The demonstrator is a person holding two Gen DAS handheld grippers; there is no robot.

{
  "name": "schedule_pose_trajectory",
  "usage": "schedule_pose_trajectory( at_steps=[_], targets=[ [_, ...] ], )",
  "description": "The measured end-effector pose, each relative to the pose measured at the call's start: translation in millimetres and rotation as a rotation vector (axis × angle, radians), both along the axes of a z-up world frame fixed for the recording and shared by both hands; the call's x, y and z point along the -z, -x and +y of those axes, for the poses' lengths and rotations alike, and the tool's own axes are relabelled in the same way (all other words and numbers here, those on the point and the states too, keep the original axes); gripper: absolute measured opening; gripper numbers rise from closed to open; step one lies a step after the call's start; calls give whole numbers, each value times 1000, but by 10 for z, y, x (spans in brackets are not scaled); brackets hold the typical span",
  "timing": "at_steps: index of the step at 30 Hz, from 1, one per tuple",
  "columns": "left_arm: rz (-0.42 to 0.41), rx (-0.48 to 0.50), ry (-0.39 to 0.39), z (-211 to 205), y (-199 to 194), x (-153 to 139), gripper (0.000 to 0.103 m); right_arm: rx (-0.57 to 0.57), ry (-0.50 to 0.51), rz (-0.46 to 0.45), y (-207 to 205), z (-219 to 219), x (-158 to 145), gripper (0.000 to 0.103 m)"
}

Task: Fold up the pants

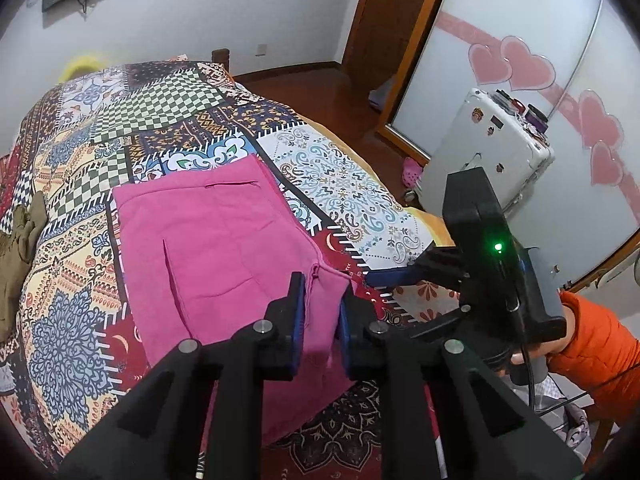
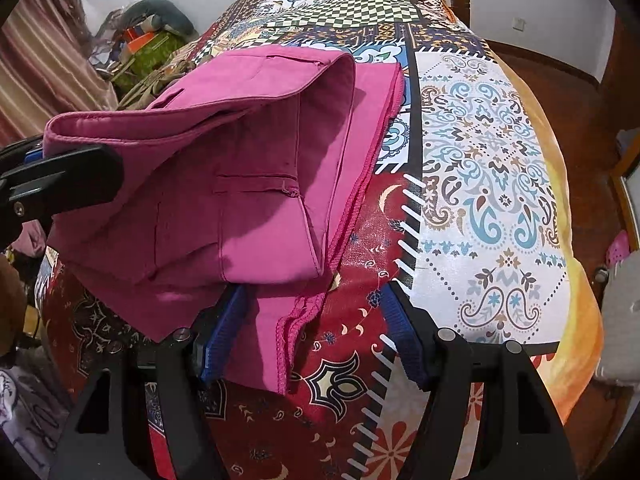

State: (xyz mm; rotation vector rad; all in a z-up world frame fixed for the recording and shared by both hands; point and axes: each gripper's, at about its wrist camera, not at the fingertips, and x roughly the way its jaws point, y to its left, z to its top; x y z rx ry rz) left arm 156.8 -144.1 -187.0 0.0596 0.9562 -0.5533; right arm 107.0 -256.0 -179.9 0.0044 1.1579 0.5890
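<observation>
Pants (image 1: 208, 248) half folded on a patchwork bedspread (image 1: 348, 184).
A pink fabric edge is pinched by the left tool (image 1: 322, 312); the right tool (image 2: 316, 340) is held wide, gripping nothing.

Olive-brown cloth heap (image 1: 20, 248) on the far left, cut off by the frame edge. Orange padded sleeve (image 1: 592, 344), partly hidden behind the black right gripper (image 1: 394, 276). Cluttered pile (image 2: 148, 40) beyond the patchwork bedspread (image 2: 492, 168), too blurred to identify.

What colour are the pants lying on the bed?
The pants are plain magenta pink, with no pattern. The right wrist view shows them best.
</observation>
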Motion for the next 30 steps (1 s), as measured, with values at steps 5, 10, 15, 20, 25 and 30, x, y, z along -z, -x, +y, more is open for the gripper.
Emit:
schedule_pose_trajectory(
  at_steps=[5,10,15,20,25,30],
  targets=[
    [12,3,13,1,-22,4,15,6,-2,-5,23,-22,2,65],
    [49,-6,-38,-61,-113,160,15,12,2,-13,26,-21,-22,65],
    [146,6,-28,-99,-208,357,18,14,20,-21,57,-125,-57,65],
    [154,45,-27,-154,-171,350,40,26,41,-23,83,-247,-66,65],
    [111,56,-74,-131,-52,270,47,47,29,-35,66,-304,-61,65],
    [105,65,-127,-102,12,309,55,47,5,-17,50,-314,-11,65]
  ],
)
